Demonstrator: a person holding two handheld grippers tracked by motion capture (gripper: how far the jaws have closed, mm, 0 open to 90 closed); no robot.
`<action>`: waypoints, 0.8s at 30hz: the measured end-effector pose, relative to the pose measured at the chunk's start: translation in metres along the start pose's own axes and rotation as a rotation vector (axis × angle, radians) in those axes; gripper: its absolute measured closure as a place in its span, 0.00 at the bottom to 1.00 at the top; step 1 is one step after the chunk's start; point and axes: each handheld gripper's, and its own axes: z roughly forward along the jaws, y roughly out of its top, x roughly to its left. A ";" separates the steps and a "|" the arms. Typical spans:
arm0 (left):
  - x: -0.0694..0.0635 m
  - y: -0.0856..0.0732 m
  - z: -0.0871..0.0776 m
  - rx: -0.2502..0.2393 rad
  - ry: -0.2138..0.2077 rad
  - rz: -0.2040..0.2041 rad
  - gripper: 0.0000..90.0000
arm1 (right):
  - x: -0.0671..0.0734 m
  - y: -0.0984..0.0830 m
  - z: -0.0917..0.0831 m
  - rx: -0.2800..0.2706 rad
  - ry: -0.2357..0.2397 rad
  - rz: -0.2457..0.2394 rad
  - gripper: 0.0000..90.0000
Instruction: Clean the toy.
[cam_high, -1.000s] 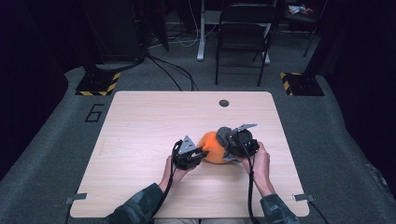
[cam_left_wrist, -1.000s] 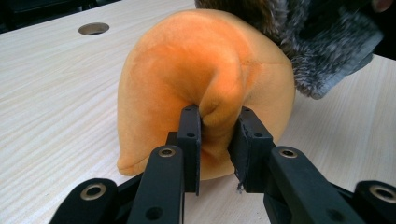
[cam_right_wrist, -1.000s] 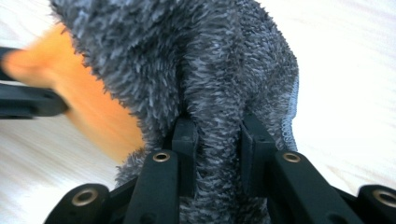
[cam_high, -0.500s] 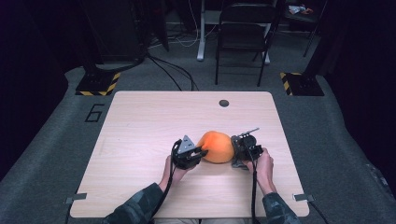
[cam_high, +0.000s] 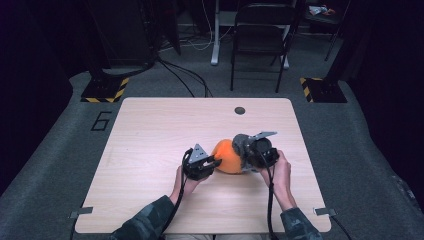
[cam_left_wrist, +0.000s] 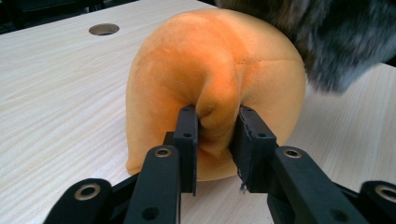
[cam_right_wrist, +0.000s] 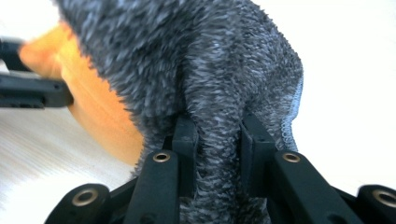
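The orange plush ball (cam_high: 229, 156) sits on the wooden table (cam_high: 150, 140), right of centre and toward the person's side, wedged between the two hand-held tools. In the left gripper view it is a soft rounded mound resting on the tabletop, with a round hole (cam_high: 240, 110) in the table's surface well behind it. A grey fuzzy cloth (cam_right_wrist: 210, 70) lies over the ball's right side and top, covering part of the orange surface; in the high view it is a dark patch touching the ball.

The right gripper (cam_right_wrist: 212, 135) comes in from the ball's right and is clenched on a fold of the grey fuzzy cloth, which bunches up between its two black jaws. The left gripper (cam_left_wrist: 215, 128) comes in from the ball's left and pinches a fold of the orange plush; its jaws have just been opening slightly, yet the fabric is squeezed between the pads. A hand holds each tool, forearms entering from the near edge.
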 end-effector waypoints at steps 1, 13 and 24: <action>0.000 0.000 0.000 0.001 0.000 0.009 0.75 | 0.002 -0.002 0.007 0.007 -0.020 -0.009 0.79; -0.002 -0.004 0.012 0.039 0.076 0.181 0.51 | -0.014 -0.007 0.016 -0.011 0.013 0.040 0.80; -0.006 0.001 0.007 0.026 0.074 0.117 0.89 | -0.011 0.000 -0.002 -0.040 0.003 0.053 0.80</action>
